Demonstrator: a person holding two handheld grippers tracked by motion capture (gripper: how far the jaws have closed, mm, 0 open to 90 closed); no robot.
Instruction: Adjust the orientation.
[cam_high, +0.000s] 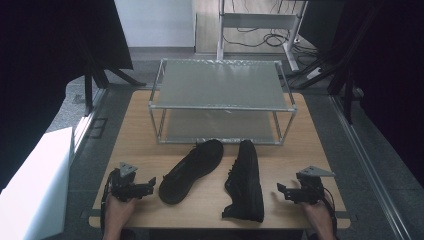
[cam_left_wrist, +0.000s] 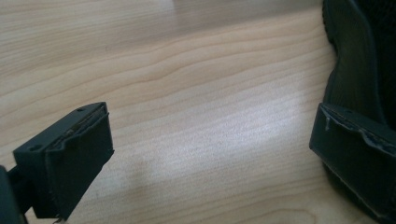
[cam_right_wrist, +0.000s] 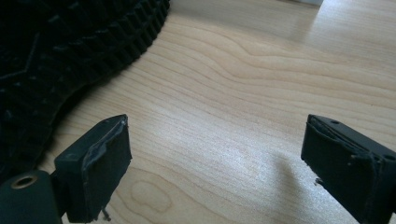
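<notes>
Two black shoes lie on the wooden table. The left shoe stands upright, its toe angled toward the rack. The right shoe lies on its side with its treaded sole facing right. My left gripper rests on the table just left of the left shoe's heel, open, with bare wood between its jaws and the shoe at that view's right edge. My right gripper sits right of the tipped shoe, open and holding nothing.
A two-tier metal shoe rack stands at the back of the table with both shelves bare. A white box sits off the table's left side. Black curtains hang at both sides, and a desk frame with cables stands behind the rack.
</notes>
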